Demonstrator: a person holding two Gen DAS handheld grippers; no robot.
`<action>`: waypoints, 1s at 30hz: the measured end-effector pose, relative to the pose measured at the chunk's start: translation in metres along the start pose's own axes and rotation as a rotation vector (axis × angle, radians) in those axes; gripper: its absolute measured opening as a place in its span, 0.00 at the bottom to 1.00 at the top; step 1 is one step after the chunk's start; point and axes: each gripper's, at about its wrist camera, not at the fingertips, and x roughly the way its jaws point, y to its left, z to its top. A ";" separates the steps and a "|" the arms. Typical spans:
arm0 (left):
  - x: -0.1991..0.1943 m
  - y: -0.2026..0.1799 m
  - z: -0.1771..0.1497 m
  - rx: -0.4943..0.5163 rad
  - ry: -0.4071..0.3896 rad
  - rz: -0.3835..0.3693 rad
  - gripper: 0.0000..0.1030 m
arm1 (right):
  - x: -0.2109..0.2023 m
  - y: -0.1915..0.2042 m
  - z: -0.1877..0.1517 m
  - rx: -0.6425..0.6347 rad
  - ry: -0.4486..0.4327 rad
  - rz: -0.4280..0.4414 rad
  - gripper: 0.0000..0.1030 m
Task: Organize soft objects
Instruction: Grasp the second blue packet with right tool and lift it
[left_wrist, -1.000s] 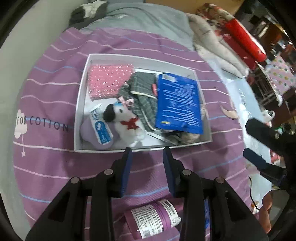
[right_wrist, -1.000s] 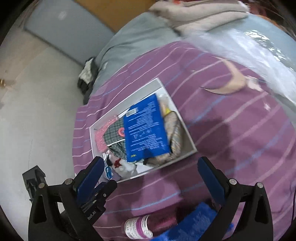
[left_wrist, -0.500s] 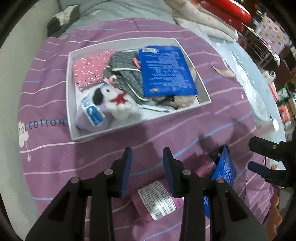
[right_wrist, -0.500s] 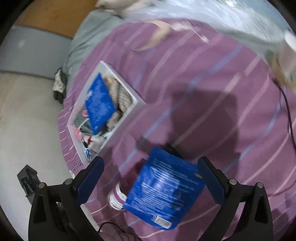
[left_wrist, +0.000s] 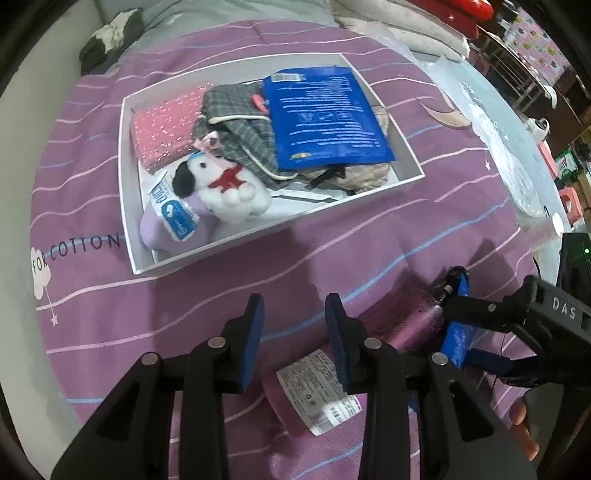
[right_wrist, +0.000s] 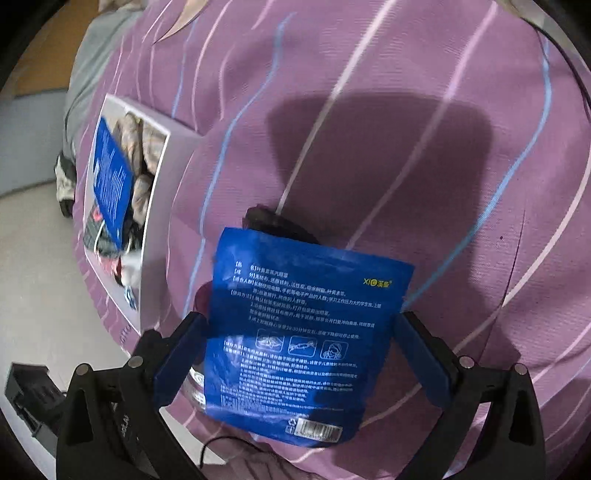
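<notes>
On the bed, right tool (right_wrist: 299, 354) spread wide around blue pouch (right_wrist: 303, 332); close squarely across its edges. Left tool (left_wrist: 293, 332) narrow, empty; box (left_wrist: 127, 177) at eleven o'clock.

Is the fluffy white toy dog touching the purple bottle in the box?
Touching. The left wrist view shows the toy dog lying against the purple bottle inside the white box.

At the left of the left wrist view we read "FOR COTTON" on the purple bedspread (left_wrist: 92, 295). At its right edge, "DAS" stands on the right gripper (left_wrist: 458, 325). On the blue pouch (right_wrist: 303, 332) we read "XI" in yellow, upper right.
</notes>
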 end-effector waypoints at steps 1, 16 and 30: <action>0.001 0.002 0.000 -0.007 0.002 0.003 0.35 | 0.001 0.000 0.001 0.017 -0.001 0.000 1.00; 0.003 0.006 0.001 -0.031 0.004 0.005 0.35 | -0.005 -0.022 0.010 0.079 0.034 0.044 0.79; -0.002 0.019 0.002 -0.096 -0.017 -0.008 0.35 | -0.033 -0.004 0.007 -0.012 0.018 0.089 0.77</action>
